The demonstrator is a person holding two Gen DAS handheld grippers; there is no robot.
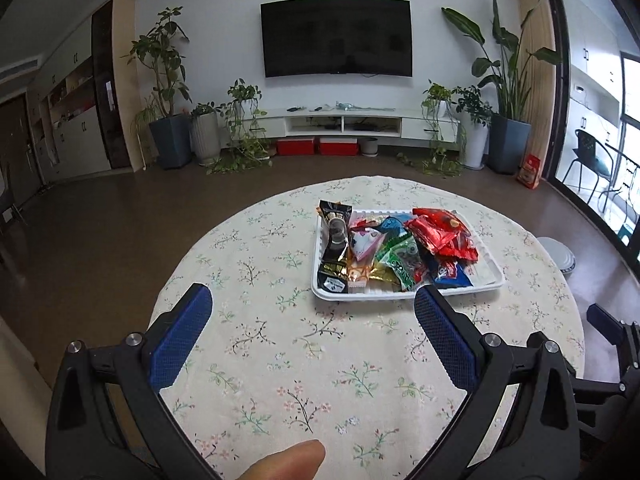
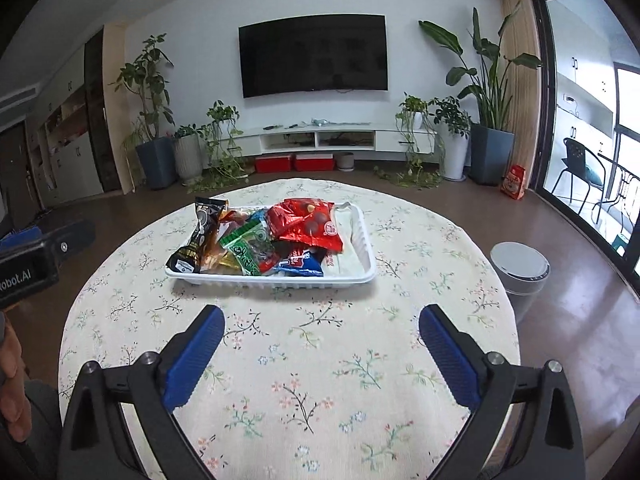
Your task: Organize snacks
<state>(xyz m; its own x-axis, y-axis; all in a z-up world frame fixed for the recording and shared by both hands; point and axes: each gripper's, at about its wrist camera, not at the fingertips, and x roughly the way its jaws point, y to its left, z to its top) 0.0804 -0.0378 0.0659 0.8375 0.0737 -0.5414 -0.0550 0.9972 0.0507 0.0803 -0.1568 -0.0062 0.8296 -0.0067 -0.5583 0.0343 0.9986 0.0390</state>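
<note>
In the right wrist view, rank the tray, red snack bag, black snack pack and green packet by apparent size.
1. White tray
2. Red snack bag
3. Black snack pack; the green packet looks similar and is partly covered, so I won't rank these two.

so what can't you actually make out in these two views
- Snacks low in the white tray: both views, covered by the red packet and the pile.
- Packet print: too small and blurred.
- Left hand-held gripper handle: cut off by the bottom edge.
- Bin base: right wrist view, behind the table.
</note>
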